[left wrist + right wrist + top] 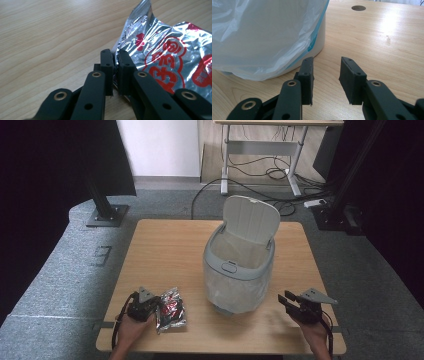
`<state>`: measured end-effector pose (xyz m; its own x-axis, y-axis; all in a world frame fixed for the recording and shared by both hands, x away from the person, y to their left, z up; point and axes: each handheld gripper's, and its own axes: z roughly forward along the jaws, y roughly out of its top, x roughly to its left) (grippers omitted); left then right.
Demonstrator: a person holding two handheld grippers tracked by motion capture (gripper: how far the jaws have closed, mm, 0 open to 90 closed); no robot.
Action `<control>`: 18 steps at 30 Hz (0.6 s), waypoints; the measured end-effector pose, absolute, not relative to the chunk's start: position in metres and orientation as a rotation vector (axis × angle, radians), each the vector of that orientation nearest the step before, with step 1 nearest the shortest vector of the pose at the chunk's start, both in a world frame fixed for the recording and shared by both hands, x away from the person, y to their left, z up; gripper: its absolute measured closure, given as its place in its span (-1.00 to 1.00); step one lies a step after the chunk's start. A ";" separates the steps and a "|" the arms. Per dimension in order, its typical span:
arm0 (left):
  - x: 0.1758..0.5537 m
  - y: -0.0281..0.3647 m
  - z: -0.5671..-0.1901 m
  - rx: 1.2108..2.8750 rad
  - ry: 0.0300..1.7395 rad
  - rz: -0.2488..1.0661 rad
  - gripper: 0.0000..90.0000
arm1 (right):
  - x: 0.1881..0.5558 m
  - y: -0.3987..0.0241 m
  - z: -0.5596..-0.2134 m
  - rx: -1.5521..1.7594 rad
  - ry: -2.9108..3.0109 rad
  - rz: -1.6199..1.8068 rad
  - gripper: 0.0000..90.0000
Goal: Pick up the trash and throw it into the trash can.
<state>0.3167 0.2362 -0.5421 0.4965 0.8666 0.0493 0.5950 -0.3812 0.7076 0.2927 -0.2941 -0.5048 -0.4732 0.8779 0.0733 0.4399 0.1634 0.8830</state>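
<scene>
1. The left gripper point(156, 306) sits at the near left of the wooden counter point(165, 250); in the left gripper view its jaws are pressed together on the crinkled edge of the silver foil packet point(160, 50).
2. The foil packet point(171, 309), printed in red, lies flat on the counter just to the right of the left gripper, near the front edge.
3. The white bin point(239, 265) stands at the counter's middle, beyond and to the right of the packet; its lid point(250, 218) is tipped up at the back and a clear plastic liner point(235, 292) hangs over its outside.
4. Between the packet and the bin's mouth stands the bin's near wall, draped in liner.
5. The right gripper point(284, 302) is held at the near right of the counter, its jaws apart with nothing between them.
6. In the right gripper view the liner point(262, 37) and the bin's base point(318, 37) lie close on the left; a round hole point(358, 8) shows in the counter farther off.
7. Behind the counter stands a desk frame point(260, 150) with cables point(265, 172) on the floor.
</scene>
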 end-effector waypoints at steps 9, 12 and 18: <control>0.313 0.250 -0.525 1.987 1.185 0.475 0.93 | 0.293 -0.297 -0.506 1.257 1.980 1.259 0.40; 0.310 0.255 -0.516 1.924 1.176 0.451 0.93 | 0.293 -0.298 -0.506 1.262 1.979 1.258 0.40; 0.305 0.262 -0.500 1.854 1.150 0.410 0.93 | 0.293 -0.299 -0.505 1.265 1.974 1.262 0.40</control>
